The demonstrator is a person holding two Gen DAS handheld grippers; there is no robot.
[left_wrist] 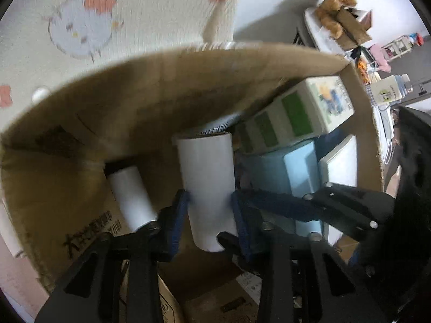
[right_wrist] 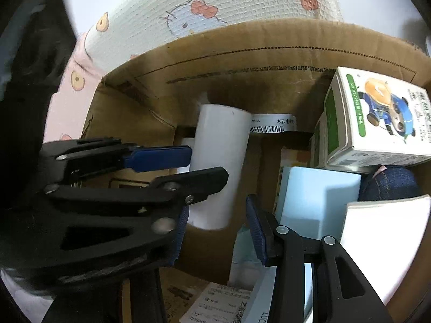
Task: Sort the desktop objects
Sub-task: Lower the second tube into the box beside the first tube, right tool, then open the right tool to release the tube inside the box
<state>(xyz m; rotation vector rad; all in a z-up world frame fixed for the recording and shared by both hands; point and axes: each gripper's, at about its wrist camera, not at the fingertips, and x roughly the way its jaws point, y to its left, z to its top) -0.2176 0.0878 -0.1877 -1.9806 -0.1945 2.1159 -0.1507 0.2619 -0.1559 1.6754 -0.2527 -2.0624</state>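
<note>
A white roll (left_wrist: 207,188) is clasped between the blue pads of the left gripper (left_wrist: 208,202), inside a cardboard box (left_wrist: 161,86). The right gripper (right_wrist: 218,218) is held spread, with nothing between its pads, just in front of the same roll (right_wrist: 219,167). A second white roll (left_wrist: 132,196) is seen lying to the left of the held one. To the right, a green-and-white carton (right_wrist: 377,118) is stacked on a light blue box (right_wrist: 317,196). Behind the cardboard box, a cartoon-printed cloth (right_wrist: 215,2) is visible.
</note>
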